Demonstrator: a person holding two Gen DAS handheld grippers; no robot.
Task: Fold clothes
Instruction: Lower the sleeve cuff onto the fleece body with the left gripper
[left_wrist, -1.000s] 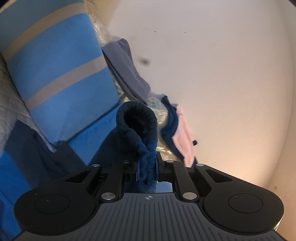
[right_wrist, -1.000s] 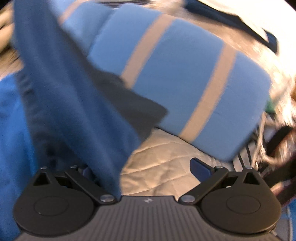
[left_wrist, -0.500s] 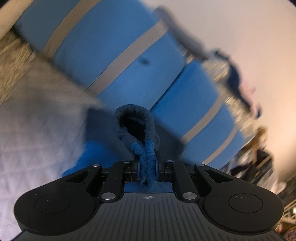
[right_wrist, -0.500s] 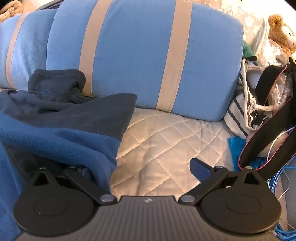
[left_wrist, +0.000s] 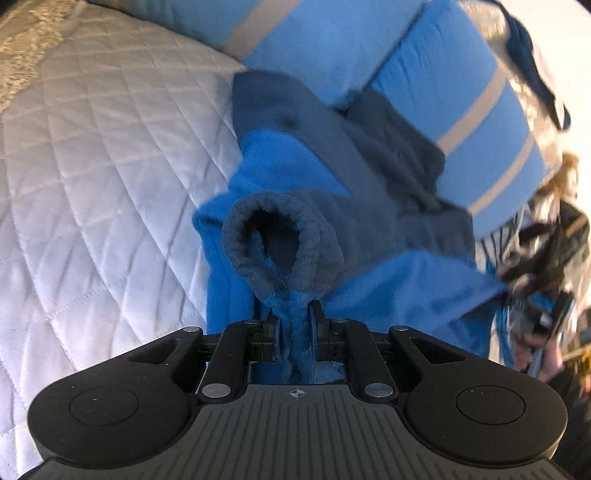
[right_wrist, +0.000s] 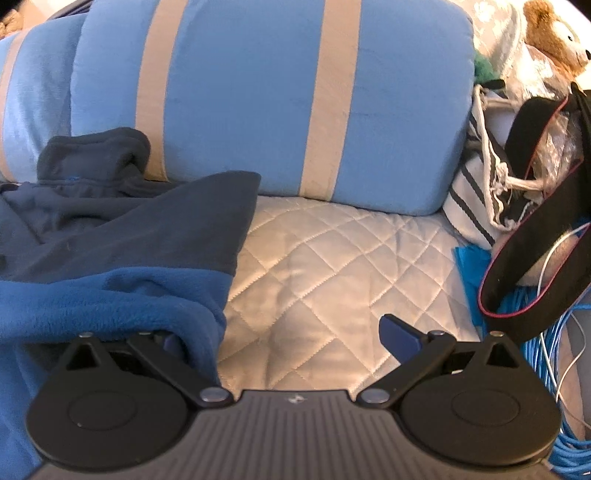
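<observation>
In the left wrist view, a white quilted bedspread (left_wrist: 92, 192) fills the side from 7 to 11 o'clock. At the centre lies a blue fleece jacket (left_wrist: 280, 173) with dark grey panels, spread on the bedspread with its upper part against 2 blue pillows with beige stripes (left_wrist: 461, 122) at 12 to 2 o'clock. The left gripper (left_wrist: 294, 325) at 6 o'clock is clamped on the jacket's sleeve just behind the dark grey cuff (left_wrist: 280, 236), which stands open as a loop just beyond the fingertips. At 3 o'clock sits blurred clutter that cannot be made out.

In the right wrist view, the jacket (right_wrist: 110, 258) lies at 8 to 10 o'clock, its dark collar against the pillows (right_wrist: 258, 103) at 12 o'clock. A blue fold of it drapes over the left finger of the right gripper (right_wrist: 284, 332), whose jaws stand wide apart with only bare bedspread (right_wrist: 314, 258) between them. At 1 o'clock sits a teddy bear (right_wrist: 554, 37), at 2 o'clock a striped bag (right_wrist: 476, 192), at 3 o'clock a black case (right_wrist: 535, 221), and at 4 o'clock blue cables (right_wrist: 543, 332).
</observation>
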